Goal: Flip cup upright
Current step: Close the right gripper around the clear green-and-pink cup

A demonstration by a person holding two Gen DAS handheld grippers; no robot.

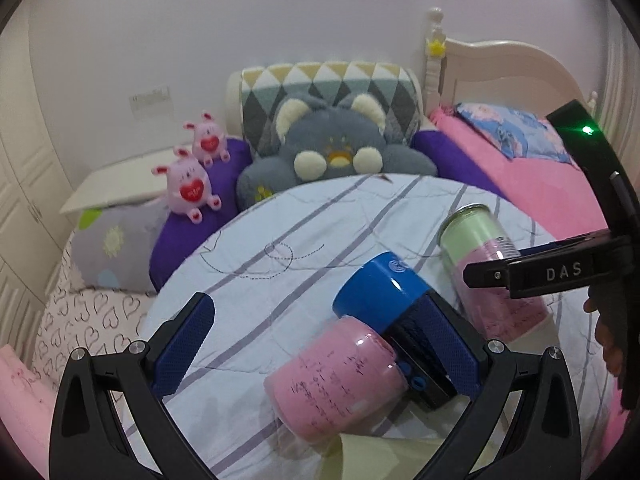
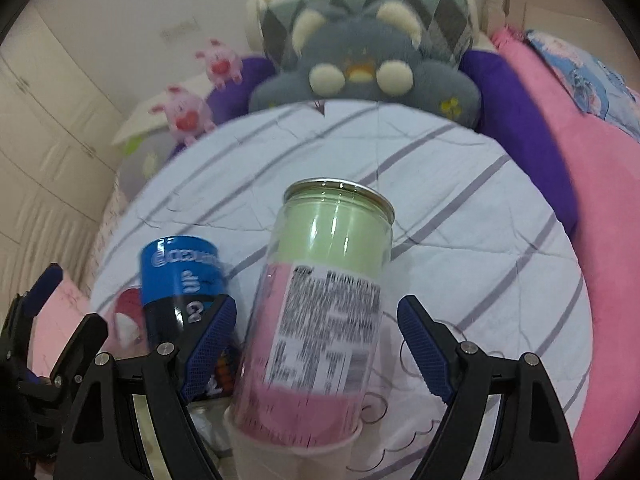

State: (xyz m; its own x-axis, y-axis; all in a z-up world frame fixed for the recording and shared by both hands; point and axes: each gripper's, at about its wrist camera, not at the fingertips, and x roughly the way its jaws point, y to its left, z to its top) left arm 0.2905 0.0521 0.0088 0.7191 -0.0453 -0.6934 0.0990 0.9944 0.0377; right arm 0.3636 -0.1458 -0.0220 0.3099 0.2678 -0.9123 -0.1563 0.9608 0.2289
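On the striped quilt (image 1: 304, 216), two cups are sitting close together. Left wrist view: the blue-topped cup (image 1: 376, 292) with the pink lower half is lying on its side, blue end pointing toward 1 o'clock, pink end toward 7. The left gripper (image 1: 320, 344) is hanging wide open around it; the right-hand blue pad (image 1: 444, 344) is pressing right against the cup's side while the other pad is sitting well clear at 9 o'clock, so nothing is being squeezed.

The green-and-pink cup (image 2: 320, 300) is leaning at 2 o'clock from the blue one in the left view. In the right wrist view it's filling the middle, metal-rimmed end pointing up toward 12, printed label facing the lens (too blurry to read), its pink end seated in a white rim at 6 o'clock. The right gripper (image 2: 316, 344) is spread open on either side of it, both pads looking apart from the clear wall, though with the blur I can't swear to it. The blue cup is showing at 9 o'clock in that view, just beside the left pad.

Behind the quilt at 12 o'clock, a gray plush (image 1: 336, 152) is sitting against a diamond-pattern cushion (image 1: 328, 84), with two pink piggies (image 1: 190, 184) at 10 o'clock.
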